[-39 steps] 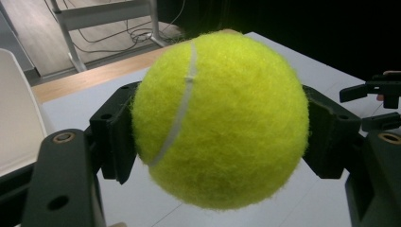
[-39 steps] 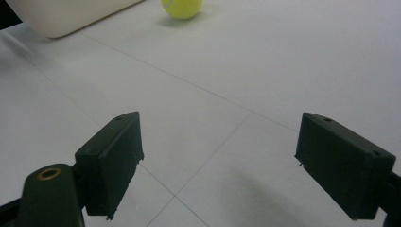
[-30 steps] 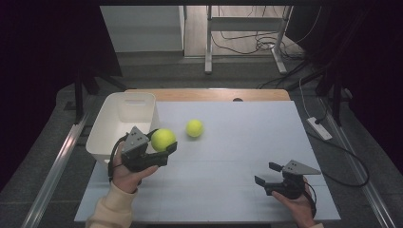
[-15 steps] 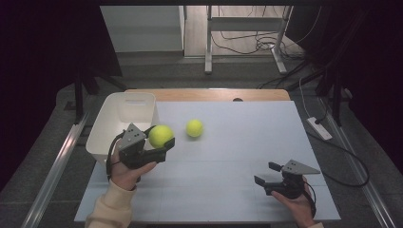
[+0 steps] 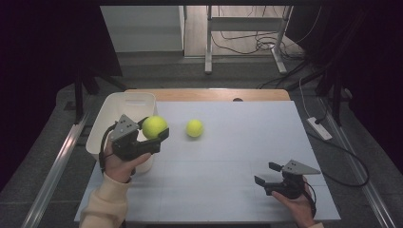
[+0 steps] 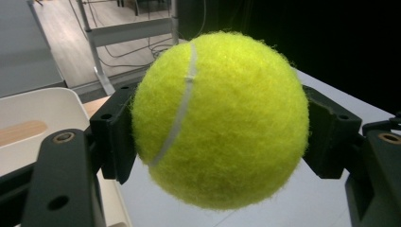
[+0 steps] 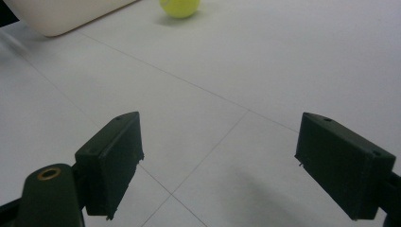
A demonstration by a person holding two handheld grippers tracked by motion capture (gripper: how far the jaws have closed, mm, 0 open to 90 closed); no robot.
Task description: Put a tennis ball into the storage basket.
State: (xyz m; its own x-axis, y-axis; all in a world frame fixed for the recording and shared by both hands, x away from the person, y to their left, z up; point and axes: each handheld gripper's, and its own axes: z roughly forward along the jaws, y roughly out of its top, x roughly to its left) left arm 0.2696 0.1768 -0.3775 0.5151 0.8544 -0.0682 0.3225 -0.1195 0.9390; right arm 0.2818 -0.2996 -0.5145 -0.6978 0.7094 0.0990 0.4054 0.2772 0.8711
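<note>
A white table (image 5: 228, 190) takes up most of the scene, with a white plastic bin (image 5: 124, 107) standing at its far left corner. At the left, the left gripper (image 5: 153, 134) is lifted off the table by the bin's right wall, its jaws clamped on a yellow-green tennis ball (image 5: 154, 127); in the left gripper view the ball (image 6: 220, 118) sits squarely between the two black pads, which press into the felt on opposite sides. At the near right, the right gripper (image 5: 267, 174) rests low over the table in the person's hand, jaws spread wide with nothing between them. A second tennis ball (image 5: 194, 128) lies on the table just right of the held one, well apart from the right gripper. The held ball looks light, springy and fuzzy, so I'd expect it to grip well but bulge and roll if pinched off-centre; across its widest middle seems the safest hold.
</note>
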